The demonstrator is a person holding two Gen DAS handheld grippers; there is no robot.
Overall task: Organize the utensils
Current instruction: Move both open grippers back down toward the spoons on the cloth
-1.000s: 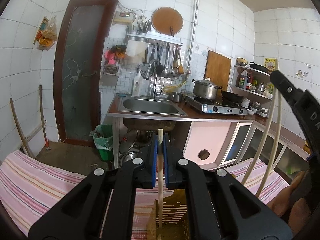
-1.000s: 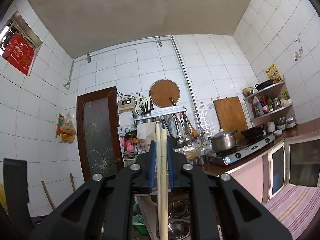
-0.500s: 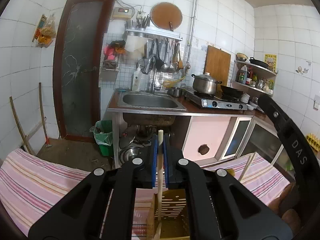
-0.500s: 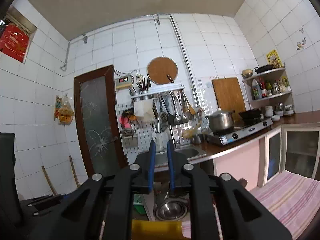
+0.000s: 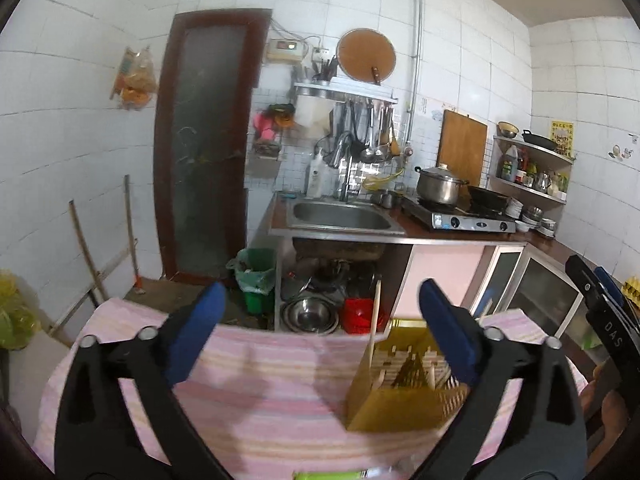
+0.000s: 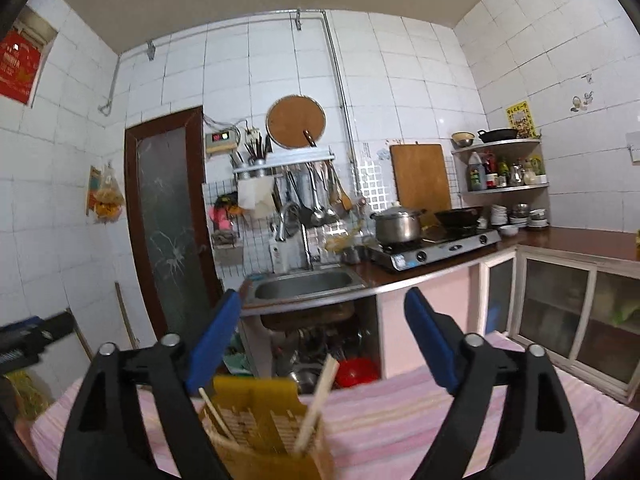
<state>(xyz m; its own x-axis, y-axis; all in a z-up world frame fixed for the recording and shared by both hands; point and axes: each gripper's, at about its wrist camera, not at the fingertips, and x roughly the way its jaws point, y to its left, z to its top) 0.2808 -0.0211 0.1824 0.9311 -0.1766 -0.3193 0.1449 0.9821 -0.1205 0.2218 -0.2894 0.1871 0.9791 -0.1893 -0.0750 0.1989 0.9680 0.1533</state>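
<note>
A yellow slotted utensil holder (image 5: 400, 384) stands on the pink striped tablecloth (image 5: 260, 404). Pale wooden chopsticks (image 5: 374, 320) lean upright inside it. My left gripper (image 5: 320, 300) hangs back above the cloth, the holder low on its right side, partly behind the right finger. Its jaws are opening wide with nothing between them. In the right wrist view the same holder (image 6: 260, 420) sits low in front with chopsticks (image 6: 318, 400) sticking out. My right gripper (image 6: 323, 300) is above it, jaws opening and empty. The right gripper (image 5: 596, 280) also shows at the left view's right edge.
Beyond the table are a steel sink (image 5: 340, 216), a gas stove with a pot (image 5: 440, 188) and cabinets along the right wall. Bowls and a green bin (image 5: 256, 280) sit under the sink. A brown door (image 5: 208, 140) is at the left.
Both grippers were shut on chopsticks a second ago; both have let go and swung wide. The chopsticks now stand in the yellow holder, and both grippers have drawn back and up from it.
</note>
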